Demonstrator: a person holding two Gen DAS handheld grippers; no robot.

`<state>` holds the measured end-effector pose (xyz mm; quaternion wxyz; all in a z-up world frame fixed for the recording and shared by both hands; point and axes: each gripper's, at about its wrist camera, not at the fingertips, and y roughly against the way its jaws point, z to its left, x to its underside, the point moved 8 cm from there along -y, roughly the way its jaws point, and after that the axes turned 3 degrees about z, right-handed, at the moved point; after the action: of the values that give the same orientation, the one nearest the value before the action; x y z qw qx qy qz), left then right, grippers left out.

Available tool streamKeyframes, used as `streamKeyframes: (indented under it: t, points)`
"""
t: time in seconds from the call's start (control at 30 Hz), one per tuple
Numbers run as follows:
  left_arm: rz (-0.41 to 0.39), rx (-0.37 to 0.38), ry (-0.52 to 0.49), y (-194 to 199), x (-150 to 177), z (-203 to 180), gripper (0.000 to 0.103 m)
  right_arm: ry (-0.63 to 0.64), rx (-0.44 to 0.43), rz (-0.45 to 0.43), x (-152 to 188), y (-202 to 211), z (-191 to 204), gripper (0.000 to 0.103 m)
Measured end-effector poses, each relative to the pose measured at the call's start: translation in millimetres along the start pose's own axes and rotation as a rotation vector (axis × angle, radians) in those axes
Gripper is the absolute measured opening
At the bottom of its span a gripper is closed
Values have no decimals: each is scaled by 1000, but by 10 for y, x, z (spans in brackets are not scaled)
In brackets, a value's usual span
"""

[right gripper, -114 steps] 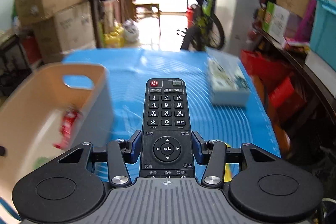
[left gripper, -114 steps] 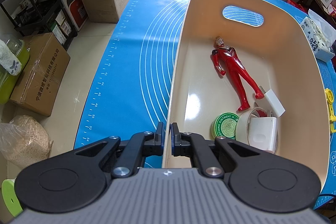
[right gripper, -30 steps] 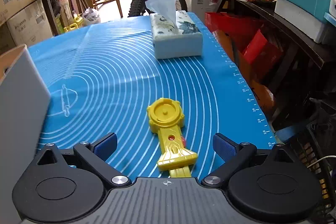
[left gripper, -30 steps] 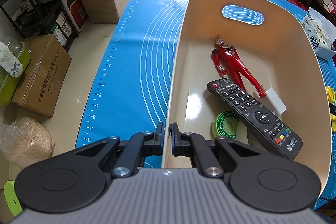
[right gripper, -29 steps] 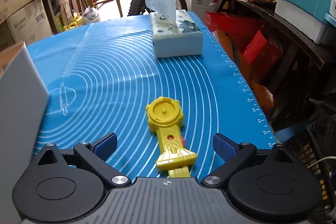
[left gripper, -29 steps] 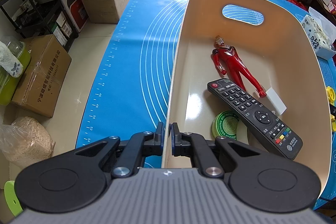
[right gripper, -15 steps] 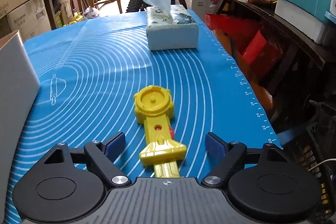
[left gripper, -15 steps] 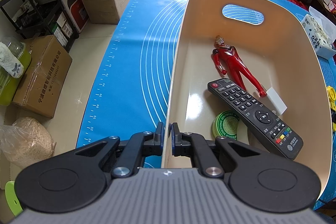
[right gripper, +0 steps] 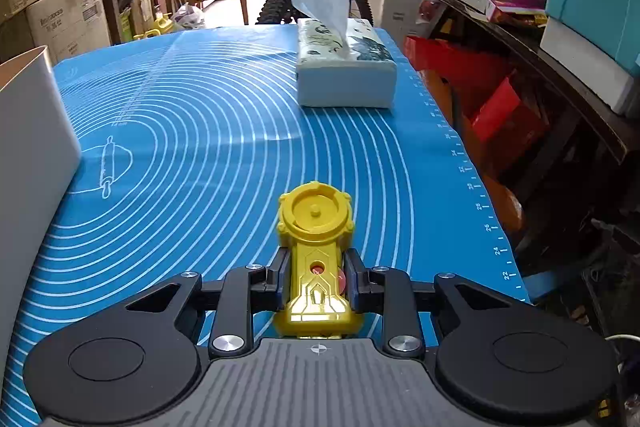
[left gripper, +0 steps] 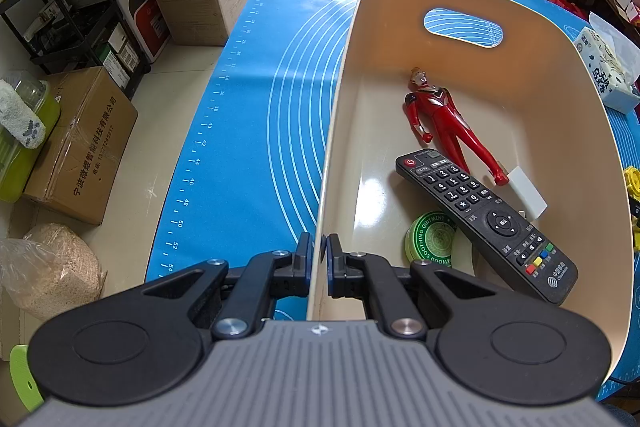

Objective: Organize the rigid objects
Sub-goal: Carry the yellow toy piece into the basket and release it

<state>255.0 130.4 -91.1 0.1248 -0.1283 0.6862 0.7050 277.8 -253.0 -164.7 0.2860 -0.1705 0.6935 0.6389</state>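
Blue mat (right gripper: pixel 224 131) covered the table. Right gripper (right gripper: pixel 316 281) was closing on the yellow toy (right gripper: pixel 316 251) at six o'clock; left gripper (left gripper: pixel 316 259) pinched the bin (left gripper: pixel 560 99) wall. Tapered toy sides could slip free mid-lift.

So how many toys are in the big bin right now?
1: the red action figure lies on the bin floor near the far wall, beside the remote. Another could hide under the remote.
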Motion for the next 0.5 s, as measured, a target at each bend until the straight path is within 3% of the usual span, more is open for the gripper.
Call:
streamKeyframes:
  t: [0.5]
  points:
    - [0, 0, 1, -1, -1, 2, 8, -13, -96, -119, -291, 647, 352, 37]
